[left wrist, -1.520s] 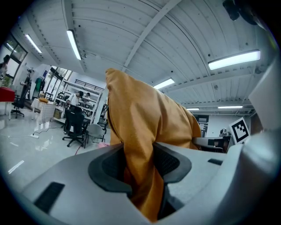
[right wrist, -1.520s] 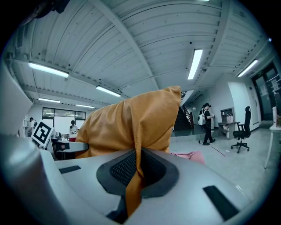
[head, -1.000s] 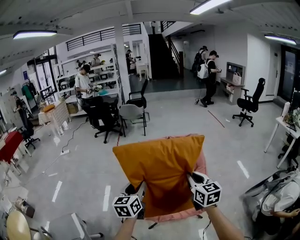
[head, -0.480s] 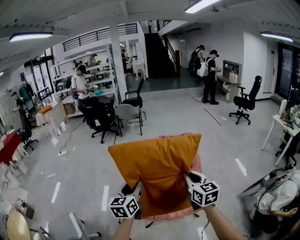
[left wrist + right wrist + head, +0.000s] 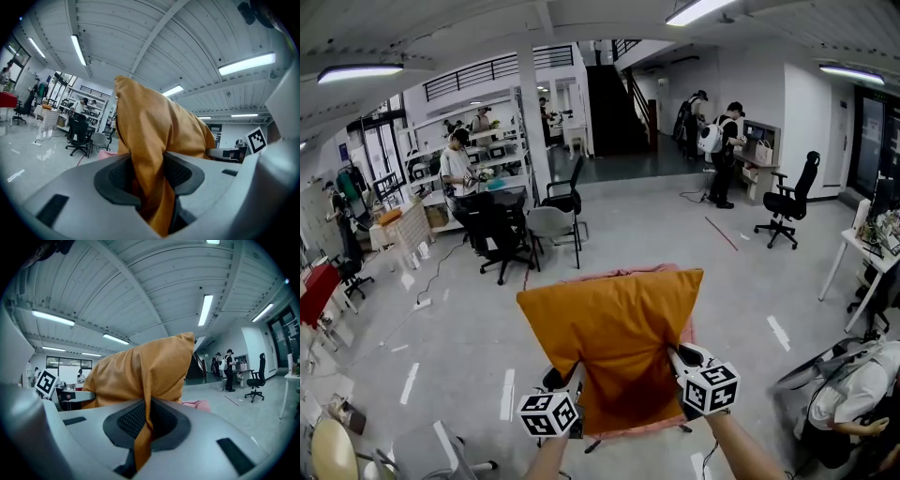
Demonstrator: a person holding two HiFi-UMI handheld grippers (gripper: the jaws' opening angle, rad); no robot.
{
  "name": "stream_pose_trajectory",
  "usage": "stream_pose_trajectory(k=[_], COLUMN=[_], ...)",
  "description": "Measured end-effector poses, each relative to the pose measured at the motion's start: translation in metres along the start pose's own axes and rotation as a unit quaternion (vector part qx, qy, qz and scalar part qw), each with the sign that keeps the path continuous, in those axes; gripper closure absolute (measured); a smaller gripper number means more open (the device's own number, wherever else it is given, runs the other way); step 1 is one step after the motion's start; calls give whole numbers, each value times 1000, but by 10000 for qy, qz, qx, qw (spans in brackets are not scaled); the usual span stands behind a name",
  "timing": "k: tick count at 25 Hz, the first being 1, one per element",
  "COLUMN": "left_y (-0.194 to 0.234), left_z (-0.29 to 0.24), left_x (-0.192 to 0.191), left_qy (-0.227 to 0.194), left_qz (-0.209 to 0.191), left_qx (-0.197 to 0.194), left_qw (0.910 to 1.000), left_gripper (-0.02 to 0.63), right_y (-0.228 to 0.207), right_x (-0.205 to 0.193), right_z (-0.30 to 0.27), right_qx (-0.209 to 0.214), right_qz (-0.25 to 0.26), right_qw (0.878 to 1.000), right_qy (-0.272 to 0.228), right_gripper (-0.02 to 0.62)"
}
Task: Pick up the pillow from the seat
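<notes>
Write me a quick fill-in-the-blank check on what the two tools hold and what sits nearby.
1. The left tool and the right tool are each shut on the ____ fabric pillow.
2. The padded seat cushion showing beneath the pillow is coloured ____.
3. The swivel office chair near the right wall is coloured ____.
Missing words: orange; pink; black.

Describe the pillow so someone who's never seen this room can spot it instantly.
Bottom centre of the head view, on the grey floor, stands a pink seat. Across it is the pillow: a big mustard-orange square, its two near corners pinched by the left gripper and right gripper. Nothing close by shares its colour; the office chairs behind are black and grey.
</notes>
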State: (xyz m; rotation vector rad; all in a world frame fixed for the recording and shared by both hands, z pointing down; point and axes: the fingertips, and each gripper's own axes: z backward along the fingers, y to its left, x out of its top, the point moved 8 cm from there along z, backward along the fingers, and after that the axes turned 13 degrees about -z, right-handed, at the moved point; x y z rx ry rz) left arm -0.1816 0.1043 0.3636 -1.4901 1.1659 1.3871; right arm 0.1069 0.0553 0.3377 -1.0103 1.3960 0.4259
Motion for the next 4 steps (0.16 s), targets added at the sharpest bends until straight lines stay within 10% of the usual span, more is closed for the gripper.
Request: stream_pose_trajectory(k=[4], left_y=[-7], left_z=[1], left_x=[7], left_qy=[-7], left_qz=[2], left_qx=[-2], left_qw=[10000], left_gripper=[430], right_y=[-1], right_x=[7], right_z=[8], right_qx=[12], right_qz=[-29], right_qw=[10000], right_qy=[-10], right_gripper=[569])
